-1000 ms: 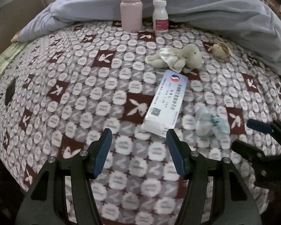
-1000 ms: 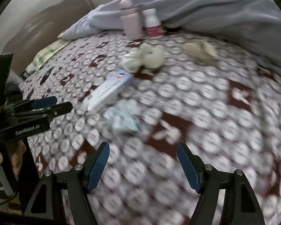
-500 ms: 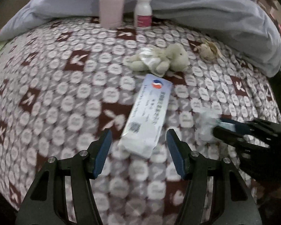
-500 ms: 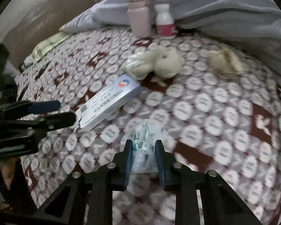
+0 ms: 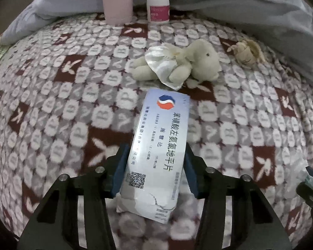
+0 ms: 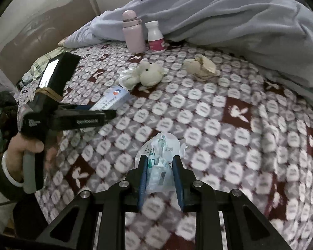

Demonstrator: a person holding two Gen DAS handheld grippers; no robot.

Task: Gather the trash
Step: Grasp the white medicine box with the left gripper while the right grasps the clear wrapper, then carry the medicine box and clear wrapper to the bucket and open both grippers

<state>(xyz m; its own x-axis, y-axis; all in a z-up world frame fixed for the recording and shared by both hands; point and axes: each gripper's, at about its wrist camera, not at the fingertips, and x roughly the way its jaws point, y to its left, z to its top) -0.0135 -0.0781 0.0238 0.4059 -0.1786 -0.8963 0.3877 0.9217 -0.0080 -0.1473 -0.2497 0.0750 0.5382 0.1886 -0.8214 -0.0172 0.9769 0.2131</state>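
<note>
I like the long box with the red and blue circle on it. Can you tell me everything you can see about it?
The medicine box is a long, flat carton, pale blue-white and a bit shiny, with a red-and-blue round logo at its far end, dark printed characters along it and a QR code near the torn, crumpled near end. It lies on the patterned blanket, its far end near the plush toy. The left gripper straddles it, jaws closing, blue pads at its long sides.
</note>
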